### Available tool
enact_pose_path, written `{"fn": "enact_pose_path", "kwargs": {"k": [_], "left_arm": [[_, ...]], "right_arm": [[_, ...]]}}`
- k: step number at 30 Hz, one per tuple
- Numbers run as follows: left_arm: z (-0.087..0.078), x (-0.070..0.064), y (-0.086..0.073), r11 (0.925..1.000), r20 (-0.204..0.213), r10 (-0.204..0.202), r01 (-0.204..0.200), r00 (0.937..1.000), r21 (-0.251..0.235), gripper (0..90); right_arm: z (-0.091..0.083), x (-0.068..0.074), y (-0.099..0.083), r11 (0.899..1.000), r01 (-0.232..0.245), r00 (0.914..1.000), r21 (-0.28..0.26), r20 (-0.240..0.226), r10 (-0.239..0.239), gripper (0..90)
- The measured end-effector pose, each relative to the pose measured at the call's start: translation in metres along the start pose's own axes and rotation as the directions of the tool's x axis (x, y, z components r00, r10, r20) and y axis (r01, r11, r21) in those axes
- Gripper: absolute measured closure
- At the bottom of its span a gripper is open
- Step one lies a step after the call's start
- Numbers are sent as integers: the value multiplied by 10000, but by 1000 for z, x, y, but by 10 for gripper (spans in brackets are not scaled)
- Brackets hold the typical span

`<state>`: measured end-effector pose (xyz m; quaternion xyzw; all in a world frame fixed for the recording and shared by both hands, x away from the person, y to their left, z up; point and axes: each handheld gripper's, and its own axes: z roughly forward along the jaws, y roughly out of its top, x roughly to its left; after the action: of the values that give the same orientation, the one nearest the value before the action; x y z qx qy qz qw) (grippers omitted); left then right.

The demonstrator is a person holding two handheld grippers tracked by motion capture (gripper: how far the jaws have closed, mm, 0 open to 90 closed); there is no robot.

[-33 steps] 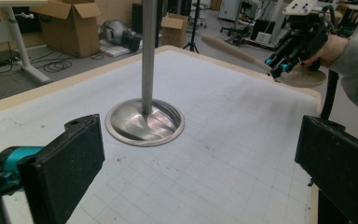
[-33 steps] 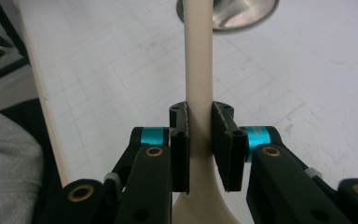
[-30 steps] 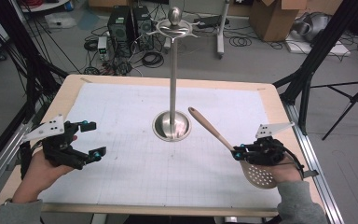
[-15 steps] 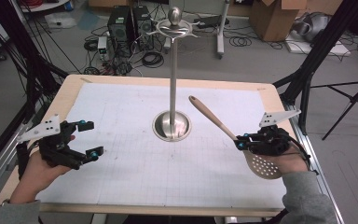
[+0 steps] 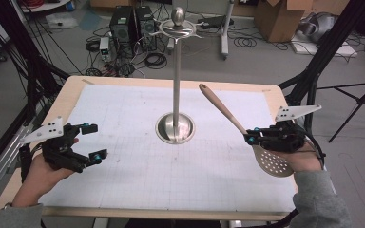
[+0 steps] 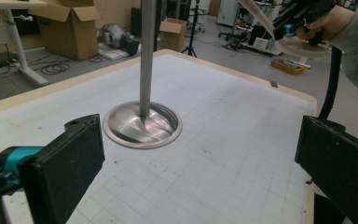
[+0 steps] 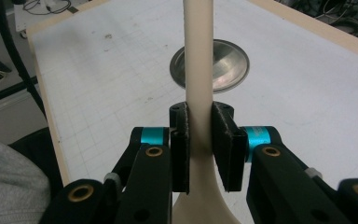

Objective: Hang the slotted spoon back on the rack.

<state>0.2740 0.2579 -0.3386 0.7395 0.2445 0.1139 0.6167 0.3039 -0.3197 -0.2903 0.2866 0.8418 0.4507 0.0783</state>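
Over the table's right edge, the right gripper (image 5: 253,136) is clamped on the slotted spoon (image 5: 228,116) at its neck, handle slanting up toward the metal stand (image 5: 177,80), bowl behind the jaws. At far left, the left gripper (image 5: 94,141) waits, jaws apart.

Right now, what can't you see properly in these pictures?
- Slotted spoon: in the right gripper view, its holey head is hidden behind the right tongs, and the handle tip is cut off by the top edge.
- Metal stand: in the left gripper view, its hooked top is cut off by the top edge.
- Left tongs: the pads' faces are too small in the high view.
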Motion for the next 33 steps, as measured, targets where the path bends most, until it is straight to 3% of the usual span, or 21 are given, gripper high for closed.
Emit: {"fn": "enact_pose_path", "kwargs": {"k": [7,14,18,27,33], "left_arm": [[0,-3,1,9997,76,248,-247,9997,-57,18],[-8,-5,-1,9994,74,300,-302,9995,186,18],[-17,-7,1,9994,-50,337,-337,9994,-54,18],[-19,-8,-4,9993,-75,310,-308,9995,207,18],[-23,-10,-5,9991,-126,427,-427,9990,30,17]], "right_arm": [[-4,1,12,9996,-9,9997,-295,255,16,777],[-2,-3,21,9981,68,9999,-614,140,-59,777],[-3,-3,24,9975,92,9999,-703,82,-86,777],[-7,-4,32,9944,148,9999,-1044,20,-146,777],[-13,-6,39,9917,199,9998,-1270,82,-190,777]]}}
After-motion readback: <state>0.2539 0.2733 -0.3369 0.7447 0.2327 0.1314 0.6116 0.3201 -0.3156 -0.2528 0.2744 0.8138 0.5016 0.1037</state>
